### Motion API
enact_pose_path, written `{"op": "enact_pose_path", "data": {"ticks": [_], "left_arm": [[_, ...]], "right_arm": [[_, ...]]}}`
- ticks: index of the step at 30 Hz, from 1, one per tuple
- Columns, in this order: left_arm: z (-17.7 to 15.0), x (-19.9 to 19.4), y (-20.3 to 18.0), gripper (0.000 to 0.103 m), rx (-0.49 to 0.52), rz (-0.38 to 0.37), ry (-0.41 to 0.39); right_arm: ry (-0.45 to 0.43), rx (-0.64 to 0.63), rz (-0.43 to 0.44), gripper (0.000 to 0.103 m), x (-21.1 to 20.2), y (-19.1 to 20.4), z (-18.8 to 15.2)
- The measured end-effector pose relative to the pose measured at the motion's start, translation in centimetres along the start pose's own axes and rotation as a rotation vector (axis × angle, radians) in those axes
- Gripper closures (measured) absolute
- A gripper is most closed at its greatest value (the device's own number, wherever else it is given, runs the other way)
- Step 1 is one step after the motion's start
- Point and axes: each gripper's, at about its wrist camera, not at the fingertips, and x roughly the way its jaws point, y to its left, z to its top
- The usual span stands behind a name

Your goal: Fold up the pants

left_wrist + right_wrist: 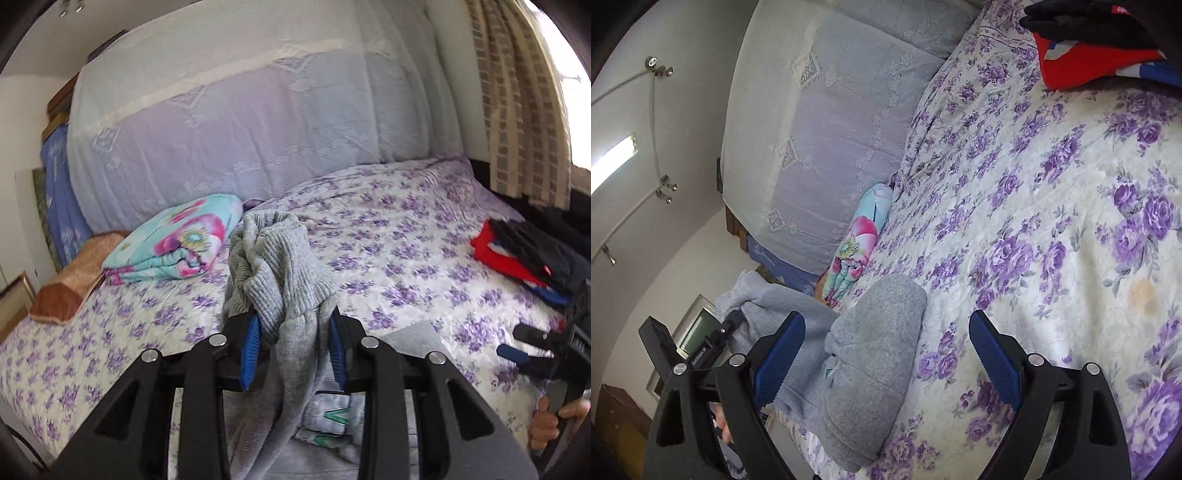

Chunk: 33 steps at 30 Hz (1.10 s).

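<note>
Grey knit pants [284,280] hang bunched between the blue pads of my left gripper [293,350], which is shut on the ribbed cuff end and holds it above the bed. The rest of the pants trails down to the sheet below. In the right wrist view a folded part of the grey pants [875,354] lies on the bed between the fingers. My right gripper [886,350] is open and holds nothing; it also shows at the right edge of the left wrist view [524,345].
The bed has a purple flowered sheet [406,236]. A folded turquoise floral blanket [177,243] lies at the back left, a red, black and blue clothes pile [524,254] at the right. A lace-covered stack [258,122] stands behind, and a curtain [524,103] hangs at the right.
</note>
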Motion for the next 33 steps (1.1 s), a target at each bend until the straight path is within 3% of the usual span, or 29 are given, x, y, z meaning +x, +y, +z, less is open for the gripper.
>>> {"op": "enact_pose_path", "data": {"ticks": [6, 12, 13, 14, 17, 21, 24, 26, 28, 30, 33], "left_arm": [[-3.8, 1.6, -10.5, 0.073, 0.280, -0.016, 0.000], [-8.3, 2.5, -15.4, 0.072, 0.458, 0.062, -0.017], [-8.8, 2.6, -15.7, 0.068, 0.477, 0.065, -0.012], [-9.2, 2.5, -15.9, 0.058, 0.490, 0.061, -0.014], [-9.7, 1.0, -15.4, 0.032, 0.476, -0.037, -0.024], [-10.2, -1.1, -13.7, 0.031, 0.445, -0.042, -0.081], [-9.4, -2.6, -10.1, 0.028, 0.337, -0.009, -0.111], [-8.6, -2.9, -7.0, 0.020, 0.253, 0.045, -0.122], [-7.5, -2.2, -4.1, 0.020, 0.182, 0.096, -0.110], [-6.5, -1.1, -1.7, 0.020, 0.118, 0.110, -0.069], [-4.9, 1.1, 0.8, 0.020, 0.018, 0.070, 0.005]], "right_arm": [[-0.004, 0.001, 0.016, 0.012, 0.1, -0.1, 0.2], [-0.008, 0.008, 0.026, 0.012, -0.1, -0.3, 0.2], [-0.009, 0.008, 0.027, 0.012, -0.1, -0.3, 0.2], [-0.011, 0.009, 0.029, 0.012, -0.2, -0.3, 0.2], [-0.015, 0.017, 0.033, 0.012, -0.2, -0.5, 0.2], [-0.021, 0.004, 0.007, 0.012, -0.3, -0.3, 0.2], [-0.022, -0.056, -0.090, 0.012, -0.1, 0.9, 0.3], [-0.031, -0.154, -0.166, 0.012, 0.0, 2.9, 0.6], [-0.032, -0.304, -0.202, 0.014, 0.4, 6.3, 1.0], [-0.017, -0.429, -0.184, 0.018, 1.2, 10.2, 1.5], [0.034, -0.540, -0.118, 0.025, 3.2, 15.4, 2.0]]}}
